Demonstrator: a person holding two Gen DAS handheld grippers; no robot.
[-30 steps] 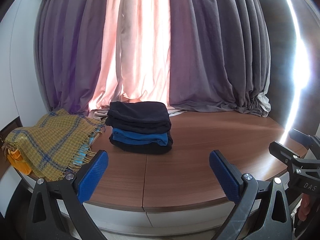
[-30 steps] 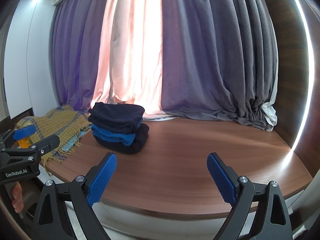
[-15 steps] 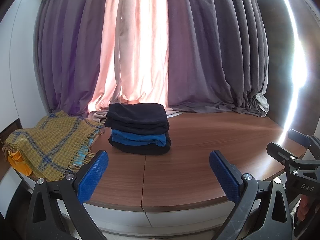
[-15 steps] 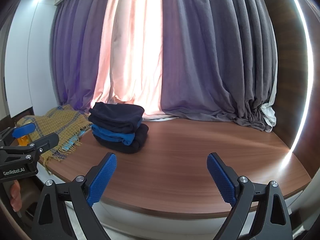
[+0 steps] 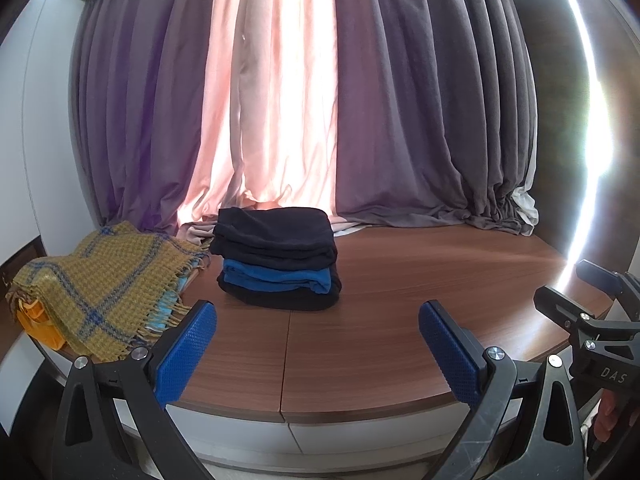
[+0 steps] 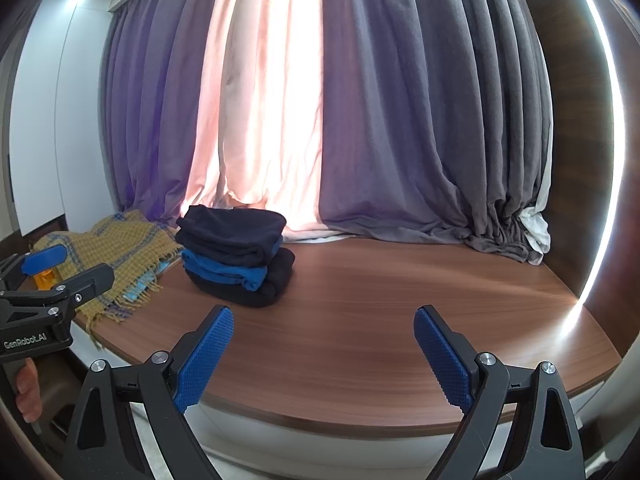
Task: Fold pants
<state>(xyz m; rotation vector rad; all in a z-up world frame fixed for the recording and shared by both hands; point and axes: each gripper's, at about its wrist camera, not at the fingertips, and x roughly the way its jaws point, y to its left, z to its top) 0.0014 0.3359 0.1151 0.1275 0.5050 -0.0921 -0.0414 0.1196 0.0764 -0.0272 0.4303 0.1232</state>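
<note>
A stack of folded pants (image 5: 278, 258), dark navy on top, blue in the middle and black at the bottom, sits on the brown wooden platform (image 5: 400, 320) near the curtains. It also shows in the right wrist view (image 6: 238, 254). My left gripper (image 5: 318, 350) is open and empty, held before the platform's front edge, short of the stack. My right gripper (image 6: 324, 354) is open and empty, to the right of the left one. Each gripper shows at the edge of the other's view.
A yellow and blue plaid fringed blanket (image 5: 100, 284) lies on the platform's left end, over something orange (image 5: 40, 324). Purple, pink and grey curtains (image 5: 320, 100) hang behind. A white wall stands at left and a lit dark wood wall at right.
Both grippers have shifted only slightly; the view has drifted a little. The stack and blanket have not moved.
</note>
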